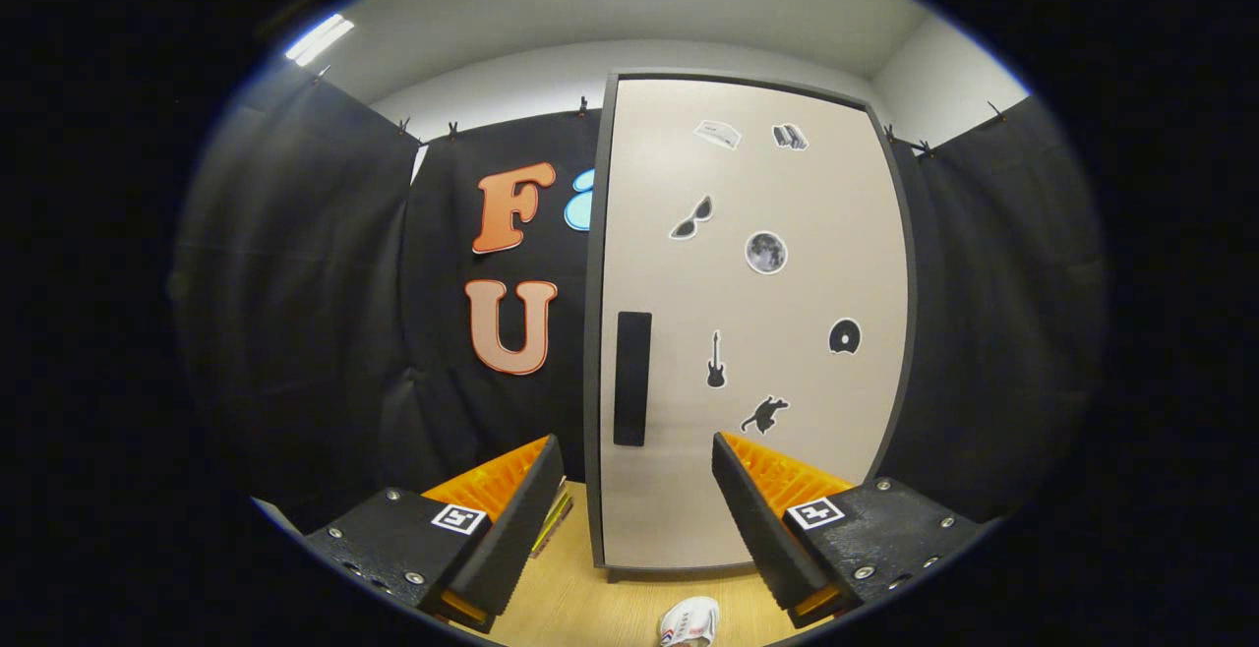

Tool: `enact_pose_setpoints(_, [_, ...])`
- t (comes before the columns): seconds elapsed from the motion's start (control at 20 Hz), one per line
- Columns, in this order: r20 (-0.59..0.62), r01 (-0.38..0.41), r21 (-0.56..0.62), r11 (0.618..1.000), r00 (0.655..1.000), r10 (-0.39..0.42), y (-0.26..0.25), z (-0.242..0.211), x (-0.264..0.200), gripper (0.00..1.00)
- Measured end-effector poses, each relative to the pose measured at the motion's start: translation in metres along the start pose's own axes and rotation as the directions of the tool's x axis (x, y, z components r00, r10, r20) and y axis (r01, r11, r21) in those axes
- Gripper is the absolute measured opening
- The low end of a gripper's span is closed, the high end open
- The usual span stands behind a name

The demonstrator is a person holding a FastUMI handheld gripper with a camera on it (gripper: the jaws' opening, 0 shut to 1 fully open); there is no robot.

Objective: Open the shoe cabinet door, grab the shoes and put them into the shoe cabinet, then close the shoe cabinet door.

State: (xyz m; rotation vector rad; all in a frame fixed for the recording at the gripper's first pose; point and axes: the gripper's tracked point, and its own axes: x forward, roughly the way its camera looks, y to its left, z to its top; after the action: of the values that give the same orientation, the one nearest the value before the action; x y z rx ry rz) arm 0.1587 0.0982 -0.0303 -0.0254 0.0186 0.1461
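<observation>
We judge nothing done yet: our gripper (pixel 637 509) hangs with jaws released and empty before the shoe cabinet (pixel 748 332), whose door is closed, handle (pixel 632 379) untouched, while a shoe (pixel 690 622) lies on the wooden floor (pixel 590 608) below the fingers, near the cabinet's front edge.

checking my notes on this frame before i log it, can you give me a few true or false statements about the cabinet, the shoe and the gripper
1. The tall beige shoe cabinet door is shut. True.
2. The gripper is shut on the black vertical handle. False: its fingers are apart and empty, with the handle beyond them.
3. A white shoe lies on the light wooden floor in front of the cabinet. True.
4. The door's handle sits near its right edge. False: it is near the left edge.
5. The door carries several small stickers, among them a guitar sticker. True.
</observation>
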Motion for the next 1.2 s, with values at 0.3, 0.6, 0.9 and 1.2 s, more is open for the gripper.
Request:
enact_pose_setpoints(0.3, [-0.003,0.004,-0.015,1.0,1.0,-0.004,0.01,-0.011,0.06,0.96])
enact_pose_setpoints(0.6, [0.005,0.038,-0.013,0.999,0.999,-0.038,0.008,-0.01,0.111,0.96])
enact_pose_setpoints(0.9, [0.016,0.061,-0.021,0.998,0.998,-0.06,0.008,-0.008,0.136,0.84])
enact_pose_setpoints(1.2, [0.034,0.082,-0.032,0.996,0.996,-0.081,0.002,-0.004,0.147,0.47])
